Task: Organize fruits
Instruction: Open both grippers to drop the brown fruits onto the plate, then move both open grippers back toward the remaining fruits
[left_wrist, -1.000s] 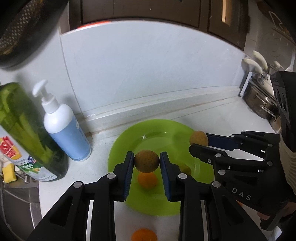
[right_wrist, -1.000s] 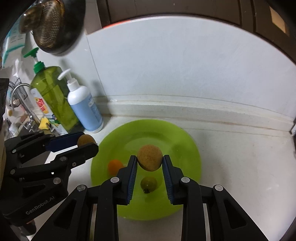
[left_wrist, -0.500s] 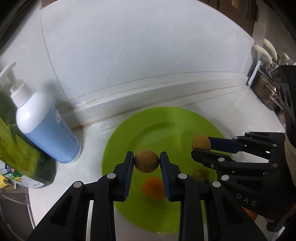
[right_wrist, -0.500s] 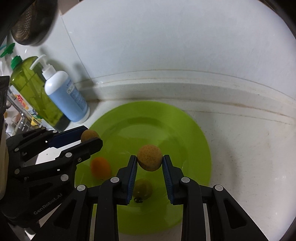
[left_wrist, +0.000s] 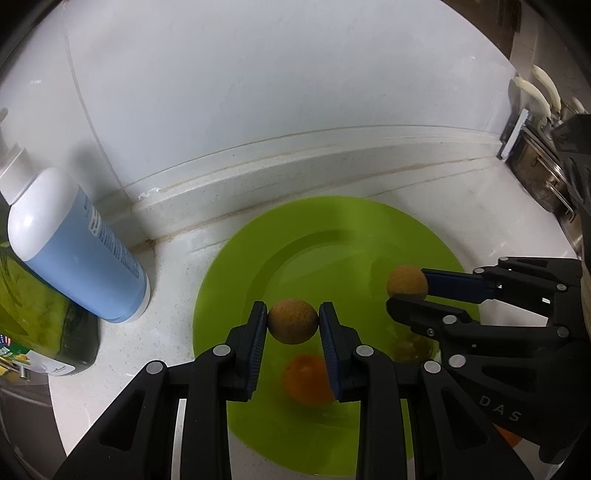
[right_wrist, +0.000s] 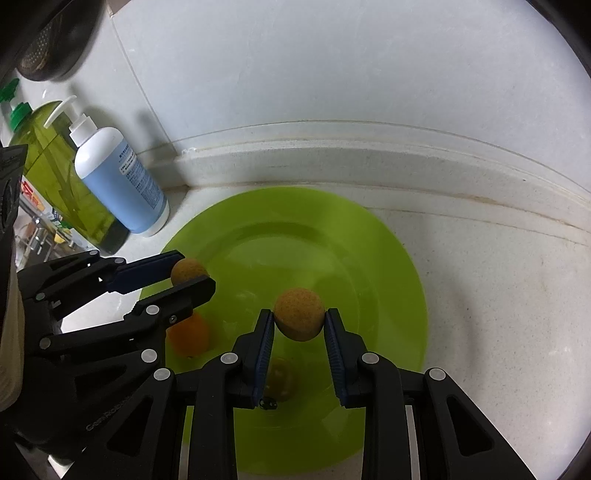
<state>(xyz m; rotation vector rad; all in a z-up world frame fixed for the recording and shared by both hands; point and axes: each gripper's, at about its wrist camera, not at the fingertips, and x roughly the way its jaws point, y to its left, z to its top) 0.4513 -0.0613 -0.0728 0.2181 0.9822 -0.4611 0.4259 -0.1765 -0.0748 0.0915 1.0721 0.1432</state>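
A lime green plate (left_wrist: 332, 229) (right_wrist: 388, 258) lies on the white counter. My left gripper (left_wrist: 293, 322) is shut on a small brown round fruit (left_wrist: 293, 321) above the plate's near left part; it also shows in the right wrist view (right_wrist: 189, 270). My right gripper (right_wrist: 299, 320) is shut on a second brown round fruit (right_wrist: 299, 314), seen in the left wrist view (left_wrist: 406, 280). On the plate under the grippers lie an orange fruit (left_wrist: 304, 380) (right_wrist: 188, 334) and a dull green-brown fruit (right_wrist: 280, 380) (left_wrist: 410, 347).
A white-and-blue pump bottle (left_wrist: 70, 243) (right_wrist: 118, 181) and a green soap bottle (right_wrist: 59, 166) stand at the left by the wall. A steel pot (left_wrist: 543, 177) sits at the far right. Another orange fruit (left_wrist: 508, 437) lies on the counter, partly hidden behind the right gripper.
Both grippers, each holding its brown fruit, have moved forward and lower over the plate. The plate and the fruits on it look nearer and larger.
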